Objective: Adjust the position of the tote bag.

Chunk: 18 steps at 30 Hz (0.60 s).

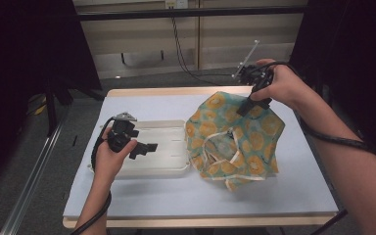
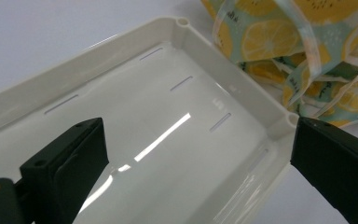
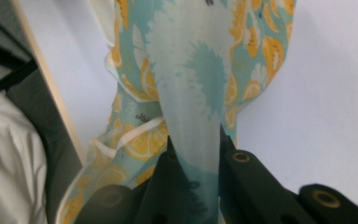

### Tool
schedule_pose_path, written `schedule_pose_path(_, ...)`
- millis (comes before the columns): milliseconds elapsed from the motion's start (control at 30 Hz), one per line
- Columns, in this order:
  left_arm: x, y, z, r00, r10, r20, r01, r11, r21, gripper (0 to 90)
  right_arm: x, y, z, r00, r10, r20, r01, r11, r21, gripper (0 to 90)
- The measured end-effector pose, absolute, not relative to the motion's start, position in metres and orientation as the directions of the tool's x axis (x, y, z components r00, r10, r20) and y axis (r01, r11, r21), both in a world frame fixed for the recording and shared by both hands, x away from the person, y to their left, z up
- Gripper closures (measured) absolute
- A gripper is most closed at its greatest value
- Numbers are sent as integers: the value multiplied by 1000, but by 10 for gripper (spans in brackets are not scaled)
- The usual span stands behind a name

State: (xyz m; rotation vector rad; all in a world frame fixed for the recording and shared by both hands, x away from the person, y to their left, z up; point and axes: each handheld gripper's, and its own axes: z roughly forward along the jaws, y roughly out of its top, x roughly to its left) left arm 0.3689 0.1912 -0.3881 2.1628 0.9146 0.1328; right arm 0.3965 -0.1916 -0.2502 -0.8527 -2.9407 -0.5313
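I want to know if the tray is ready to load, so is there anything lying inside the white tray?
No, the white tray holds nothing in the left gripper view; the lemon-print cloth lies beside it.

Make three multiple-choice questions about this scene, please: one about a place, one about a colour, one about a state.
1. Where does the white tray lie relative to the patterned cloth?
A. At its left on the table
B. On top of it
C. On the floor

2. Which colours does the cloth show?
A. Red and black
B. Teal with yellow-orange lemon slices
C. Plain grey

3. What is the state of the right gripper?
A. Open above the tray
B. Shut on nothing
C. Shut on the cloth

Answers:
1. A, since the high view shows the tray beside the cloth's left edge.
2. B, since the lemon print on teal shows in the left gripper view too.
3. C, since in the right gripper view a fold of the fabric is pinched between its fingers.
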Motion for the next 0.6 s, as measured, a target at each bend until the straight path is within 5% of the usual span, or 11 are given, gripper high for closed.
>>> schedule_pose_path(233,382,160,-374,787,583,-201,523,-457,720,33,400,-185,-249,-918,389,78,391,853,345,900)
schedule_pose_path(600,406,106,-359,879,432,-202,420,-500,757,53,398,-185,-250,-880,460,117,473,828,302,845)
